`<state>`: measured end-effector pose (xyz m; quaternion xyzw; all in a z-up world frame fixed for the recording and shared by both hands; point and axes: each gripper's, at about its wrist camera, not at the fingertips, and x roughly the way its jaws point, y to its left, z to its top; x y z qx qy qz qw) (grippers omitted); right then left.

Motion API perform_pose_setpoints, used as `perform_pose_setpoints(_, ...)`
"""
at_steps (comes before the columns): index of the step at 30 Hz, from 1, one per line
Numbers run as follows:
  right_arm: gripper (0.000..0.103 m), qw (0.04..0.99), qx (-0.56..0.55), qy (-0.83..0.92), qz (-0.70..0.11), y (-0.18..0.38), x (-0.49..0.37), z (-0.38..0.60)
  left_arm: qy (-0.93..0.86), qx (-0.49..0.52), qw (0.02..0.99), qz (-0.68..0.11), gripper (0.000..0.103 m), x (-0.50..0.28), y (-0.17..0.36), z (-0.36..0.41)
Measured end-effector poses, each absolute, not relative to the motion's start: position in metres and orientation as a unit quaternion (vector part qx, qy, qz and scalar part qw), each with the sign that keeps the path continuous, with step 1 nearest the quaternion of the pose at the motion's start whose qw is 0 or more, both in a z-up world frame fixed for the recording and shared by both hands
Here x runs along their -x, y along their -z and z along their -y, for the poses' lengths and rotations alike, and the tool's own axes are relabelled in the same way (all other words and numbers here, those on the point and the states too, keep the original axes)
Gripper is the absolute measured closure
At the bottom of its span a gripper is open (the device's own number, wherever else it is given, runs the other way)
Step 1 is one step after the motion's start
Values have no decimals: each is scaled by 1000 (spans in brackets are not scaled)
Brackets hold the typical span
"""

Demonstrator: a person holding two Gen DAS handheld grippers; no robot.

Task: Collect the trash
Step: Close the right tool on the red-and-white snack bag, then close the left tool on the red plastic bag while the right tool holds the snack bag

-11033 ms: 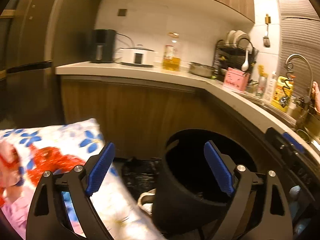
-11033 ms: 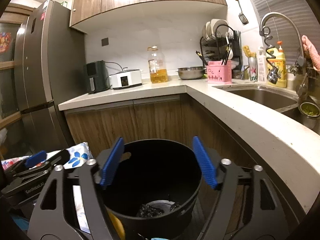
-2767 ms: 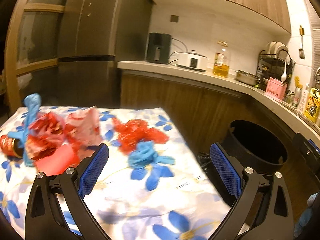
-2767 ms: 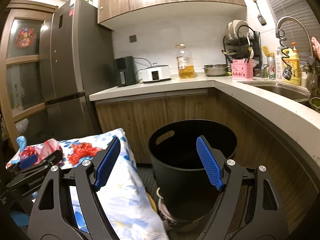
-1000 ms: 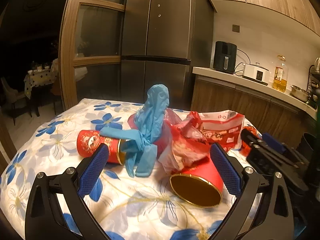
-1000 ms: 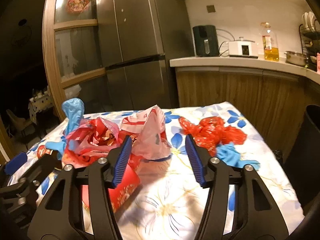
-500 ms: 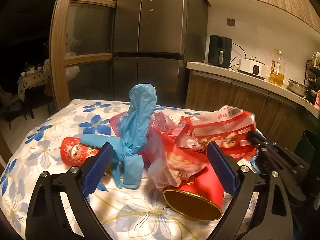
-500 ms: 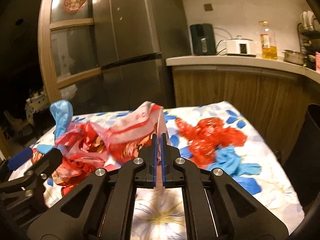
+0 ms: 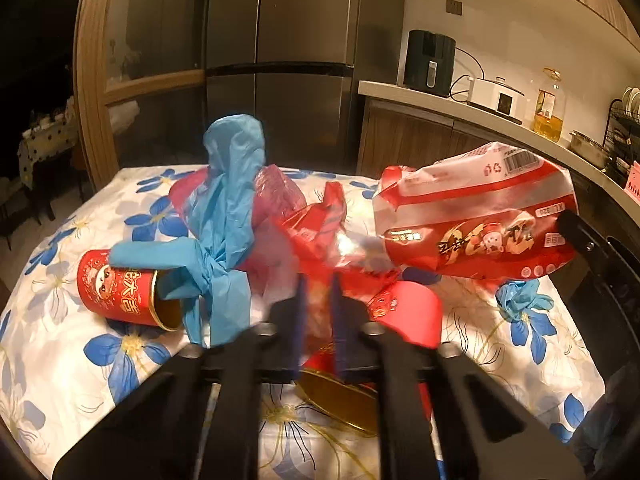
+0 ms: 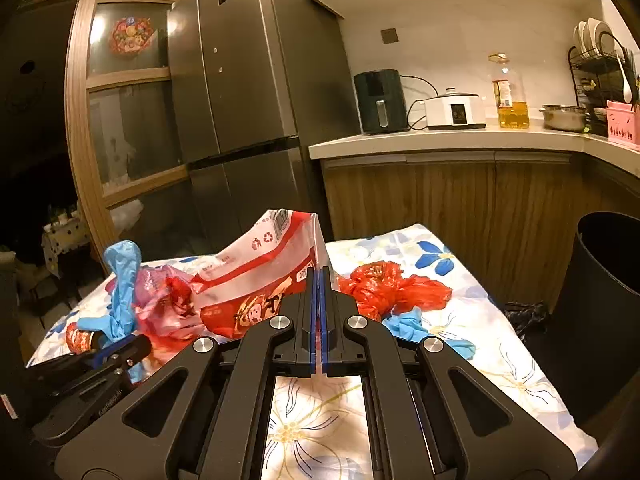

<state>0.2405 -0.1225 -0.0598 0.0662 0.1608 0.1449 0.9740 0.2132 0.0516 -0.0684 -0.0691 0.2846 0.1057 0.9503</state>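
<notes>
right tongs [image 10: 319,320] clenched on the red-and-white printed plastic wrapper [image 10: 256,280], its long axis running left over the floral-cloth tabletop [image 10: 480,344]; black round bin [image 10: 600,300] far right; left tongs [image 9: 318,312] clenched in crumpled red film [image 9: 320,240].

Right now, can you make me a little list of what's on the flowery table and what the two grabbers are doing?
Table: flowered cloth
Right gripper: shut on the red and white bag, bag lifted
Left gripper: shut on crumpled red plastic
Lying on table: red can, blue glove, red wad
Bin: black bin, beside the table
</notes>
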Motion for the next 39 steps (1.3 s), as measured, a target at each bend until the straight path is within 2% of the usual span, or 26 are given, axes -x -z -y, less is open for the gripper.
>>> perform_pose_setpoints(1, 102, 974, -67, -145, -160, 60, -240, 123, -104, 70, 950, -285, 103, -213, 68, -52)
perform_pose_setpoints(15, 102, 977, -80, -138, -143, 47, -220, 137, -83, 84, 964, -237, 103, -181, 44, -54)
perform_pose_setpoints(17, 102, 977, -83, -136, -143, 46, -218, 141, -83, 88, 963, -242, 84, -186, 45, -57)
perform_pose_setpoints(18, 102, 977, -84, -136, -142, 46, -216, 142, -83, 93, 963, -240, 58, -189, 45, -58)
perform_pose_setpoints(19, 102, 977, -85, -134, -142, 47, -215, 143, -81, 97, 963, -238, 44, -191, 45, -59)
perform_pose_setpoints(23, 102, 977, -86, -130, -144, 47, -212, 148, -76, 79, 963, -247, 44, -211, 47, -51)
perform_pose_setpoints(30, 102, 978, -89, -123, -145, 49, -212, 158, -84, 48, 952, -291, 50, -247, 57, -45)
perform_pose_setpoints(32, 102, 978, -89, -123, -147, 51, -213, 157, -85, 44, 949, -300, 58, -251, 60, -46)
perform_pose_setpoints(34, 102, 977, -89, -123, -148, 52, -214, 157, -87, 41, 946, -308, 76, -254, 64, -49)
perform_pose_setpoints(36, 102, 977, -88, -124, -148, 52, -214, 157, -88, 42, 944, -314, 81, -256, 67, -52)
perform_pose_setpoints(39, 102, 977, -88, -124, -148, 50, -214, 155, -89, 43, 945, -311, 100, -254, 68, -56)
